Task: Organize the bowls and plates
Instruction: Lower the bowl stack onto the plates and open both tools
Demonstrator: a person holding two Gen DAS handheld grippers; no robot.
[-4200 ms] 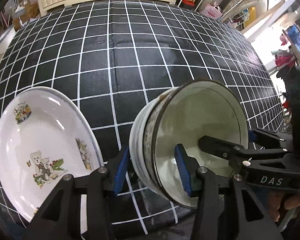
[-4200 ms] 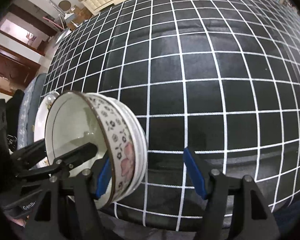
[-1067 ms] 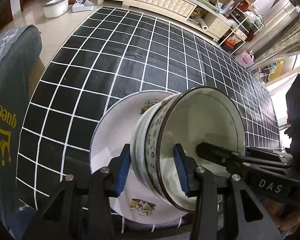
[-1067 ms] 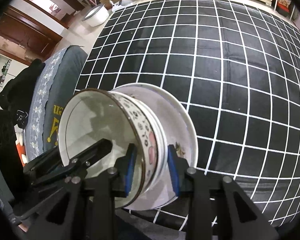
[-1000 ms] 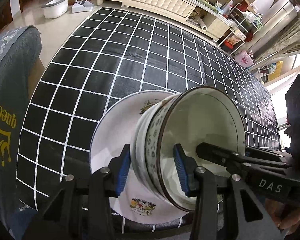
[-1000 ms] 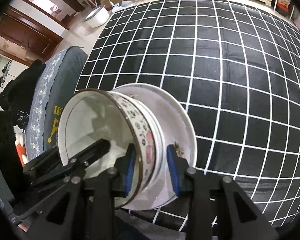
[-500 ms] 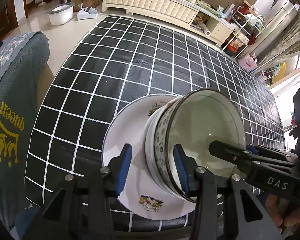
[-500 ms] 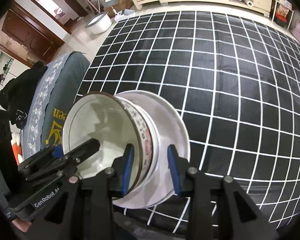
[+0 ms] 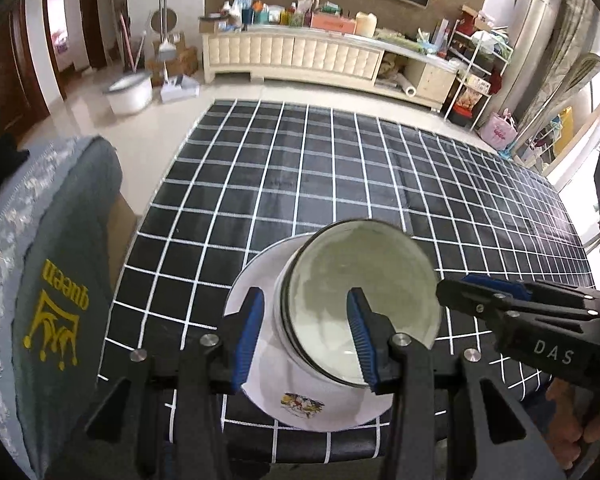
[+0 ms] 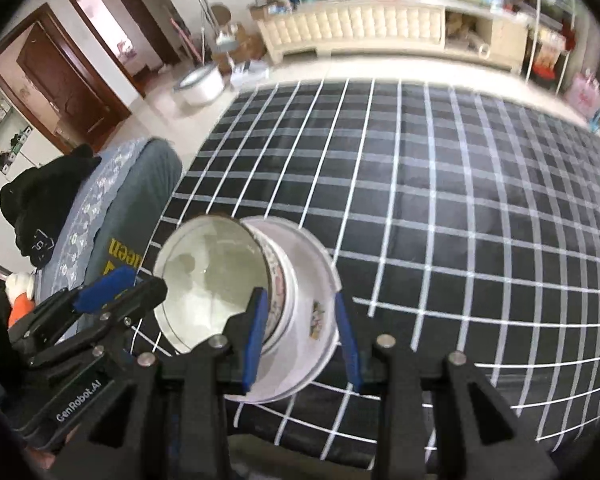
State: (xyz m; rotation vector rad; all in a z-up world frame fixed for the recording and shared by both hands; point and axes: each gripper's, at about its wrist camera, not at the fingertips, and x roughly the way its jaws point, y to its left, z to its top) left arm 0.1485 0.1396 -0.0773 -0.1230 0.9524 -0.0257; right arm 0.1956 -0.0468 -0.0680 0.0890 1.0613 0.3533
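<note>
The bowls point(image 9: 360, 308) sit nested on the plate point(image 9: 260, 376) near the front edge of the bench point(image 9: 380, 168). We judge the step is letting go: we should pull both tools straight back without tipping the rim. The left tool point(image 9: 306, 336) stands narrowly open around the left rim, not pressing it. The right tool point(image 10: 300, 338) stands narrowly open around the right rim.

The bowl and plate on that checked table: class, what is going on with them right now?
A person works a handheld gripper in each hand. The stacked bowls now sit on the cartoon-printed plate near the front edge of the black checked table. The left gripper and right gripper both look open, their fingers straddling the bowls' rim on opposite sides, apparently letting go.
</note>
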